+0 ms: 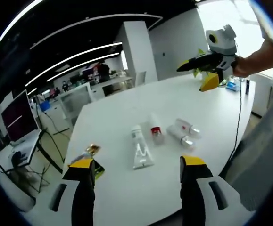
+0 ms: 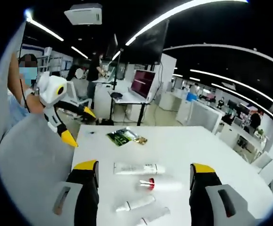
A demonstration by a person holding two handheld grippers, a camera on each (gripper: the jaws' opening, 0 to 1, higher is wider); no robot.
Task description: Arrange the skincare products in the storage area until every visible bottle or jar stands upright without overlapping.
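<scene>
Tools (image 1: 138, 169) (image 2: 144, 173) both wide apart, empty; lowest bottle (image 2: 153, 216) cut off.

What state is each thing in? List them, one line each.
Large white tube: lying flat on the table.
Red-capped bottle: lying on its side.
Two small white bottles: lying down, side by side.
Green packet: flat on the table.
Left gripper: open, empty.
Right gripper: open, empty.

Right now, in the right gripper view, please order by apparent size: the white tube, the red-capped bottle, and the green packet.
1. White tube, the longest.
2. Green packet, though it lies farther away, so uncertain.
3. Red-capped bottle, similar to the packet; I cannot rank these two firmly.
</scene>
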